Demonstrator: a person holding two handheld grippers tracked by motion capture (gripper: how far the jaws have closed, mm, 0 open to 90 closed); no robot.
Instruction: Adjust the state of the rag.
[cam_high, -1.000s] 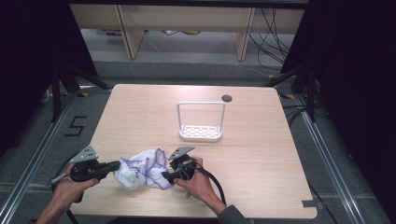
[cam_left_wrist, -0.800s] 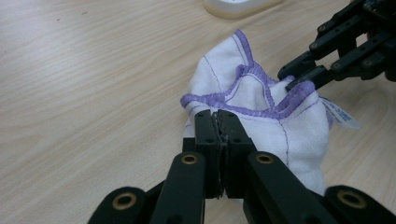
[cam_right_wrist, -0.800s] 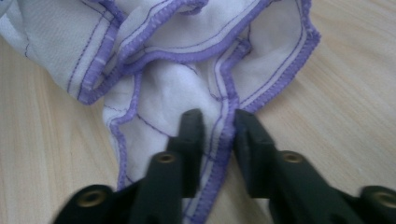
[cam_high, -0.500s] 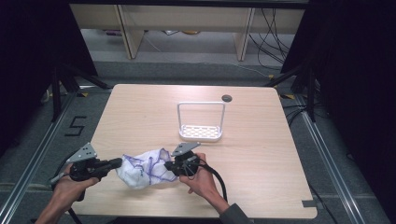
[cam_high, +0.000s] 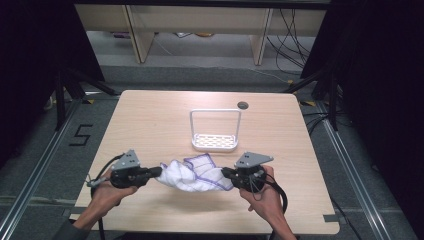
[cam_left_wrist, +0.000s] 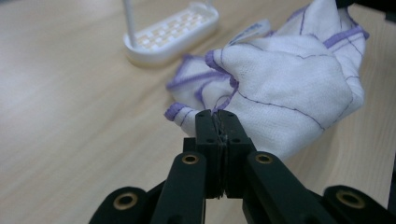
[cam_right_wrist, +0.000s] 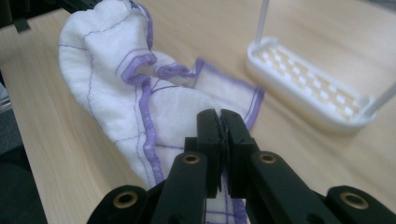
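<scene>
White, purple-edged cloth (cam_high: 192, 173) hangs between my two tools near the table's (cam_high: 150, 120) front edge: left hand-held gripper (cam_high: 161, 171) pinches one end, right hand-held gripper (cam_high: 223, 172) the other. Behind it stands a white rack (cam_high: 215, 141).

Soft woven cloth (cam_high: 192, 172), matt wood-grain table (cam_high: 150, 120)

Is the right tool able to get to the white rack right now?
Probably not yet: the right tool is shut on the cloth. The table between it and the rack looks bare, though.
</scene>
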